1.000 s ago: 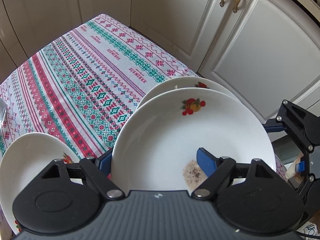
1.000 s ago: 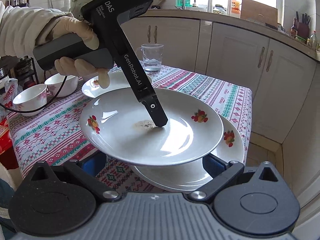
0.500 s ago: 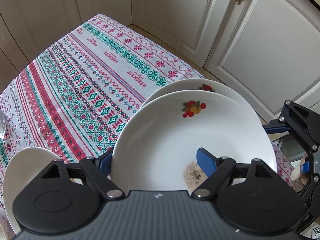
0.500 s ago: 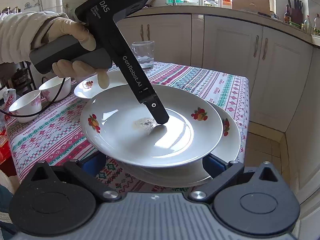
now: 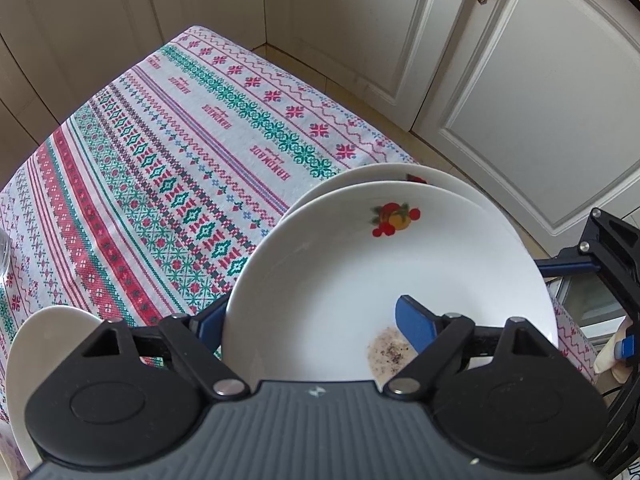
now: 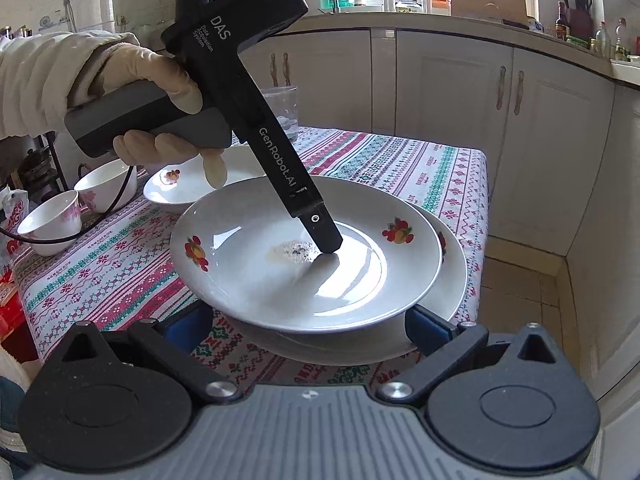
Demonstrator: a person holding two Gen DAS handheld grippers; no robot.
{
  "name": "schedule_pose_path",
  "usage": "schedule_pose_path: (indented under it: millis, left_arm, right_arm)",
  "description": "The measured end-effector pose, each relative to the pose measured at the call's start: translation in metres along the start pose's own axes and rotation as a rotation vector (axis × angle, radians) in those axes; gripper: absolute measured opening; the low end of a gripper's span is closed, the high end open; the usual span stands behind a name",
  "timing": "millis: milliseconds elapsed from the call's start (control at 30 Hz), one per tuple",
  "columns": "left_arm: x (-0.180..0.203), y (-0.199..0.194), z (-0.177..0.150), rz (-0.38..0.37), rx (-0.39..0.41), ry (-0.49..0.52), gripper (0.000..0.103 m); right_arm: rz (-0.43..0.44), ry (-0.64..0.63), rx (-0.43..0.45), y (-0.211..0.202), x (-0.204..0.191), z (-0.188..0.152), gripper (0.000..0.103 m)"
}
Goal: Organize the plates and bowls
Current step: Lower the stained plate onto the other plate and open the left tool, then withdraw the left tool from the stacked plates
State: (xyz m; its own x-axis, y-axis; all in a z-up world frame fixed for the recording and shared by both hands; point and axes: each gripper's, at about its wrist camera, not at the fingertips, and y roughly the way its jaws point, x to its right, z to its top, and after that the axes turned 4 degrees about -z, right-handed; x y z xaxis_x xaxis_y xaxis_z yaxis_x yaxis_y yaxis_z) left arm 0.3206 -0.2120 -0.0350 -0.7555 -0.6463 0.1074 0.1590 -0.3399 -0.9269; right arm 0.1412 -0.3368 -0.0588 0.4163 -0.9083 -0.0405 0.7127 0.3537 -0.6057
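A white plate with fruit motifs and a patch of crumbs [image 5: 352, 280] [image 6: 256, 240] is held above a second, similar plate [image 5: 360, 176] [image 6: 452, 272] that lies near the table's corner. My left gripper [image 5: 316, 320] [image 6: 328, 240] is shut on the upper plate's rim, one finger inside the plate and one under it. My right gripper [image 6: 308, 328] is open, its blue fingers apart under the near edge of the upper plate, not pinching it. A third plate [image 6: 188, 188] [image 5: 44, 340] lies further back on the table.
Two white bowls [image 6: 104, 184] [image 6: 52, 216] stand at the table's left edge. A glass of water [image 6: 284, 112] stands at the back. The patterned tablecloth [image 5: 160, 152] covers the table. Cream cabinets [image 6: 520, 120] surround it closely.
The upper plate, held by my left gripper, has moved over the lower plate and now covers most of it. My right gripper stays open beneath it.
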Motion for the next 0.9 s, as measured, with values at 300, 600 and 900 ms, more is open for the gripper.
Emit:
schedule_pose_path:
  millis: [300,600,900]
  left_arm:
    - [0.0,0.002,0.002,0.003,0.004,0.009,0.086]
    - [-0.006,0.003,-0.003,0.006,0.027,-0.011,0.086]
    - [-0.005,-0.042,-0.031,-0.002,0.193,-0.042,0.086]
  right_arm:
    - [-0.018,0.01,-0.004,-0.005,-0.004,0.001,0.103]
    - [-0.019,-0.037,0.02,-0.012,-0.018,0.007,0.103]
    - [-0.039,-0.036,0.038,-0.02,-0.033,0.01,0.103]
